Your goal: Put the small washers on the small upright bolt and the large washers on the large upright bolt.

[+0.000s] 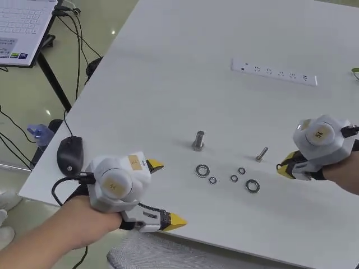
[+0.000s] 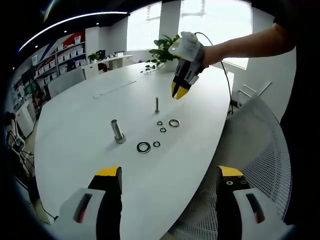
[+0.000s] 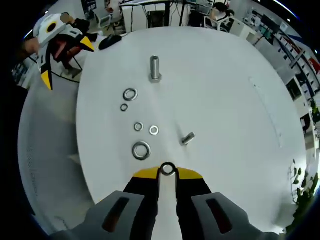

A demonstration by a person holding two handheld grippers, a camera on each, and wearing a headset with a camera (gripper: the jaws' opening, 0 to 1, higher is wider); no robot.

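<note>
A white oval table stands in an open office, with desks, shelves and a plant blurred behind it.

The large upright bolt stands near the middle of the table, and the small upright bolt stands well apart to its right. In the right gripper view the small bolt looks tilted, while in the left gripper view it stands straight.

Five washers lie flat and loose between the bolts and the near edge. The left large washer is just in front of the large bolt, with the first small washer just beside it. The second small washer and third small washer lie close together. The right large washer is nearest the edge. None of them touches a bolt.

The right gripper is clenched on a sixth ring, the held washer, which is pinched on edge between its yellow tips above the table. The washer's size is hard to judge so close to the lens. In the head view the right gripper hovers right of the small bolt, its tips are partly hidden by its own body, and the washer cannot be made out.

The left gripper hangs over the near left edge with its jaws spread wide and nothing between them.

Farther out lie a power strip and a mouse. A laptop is cut off at the corner, and a mesh chair sits below the table edge.
</note>
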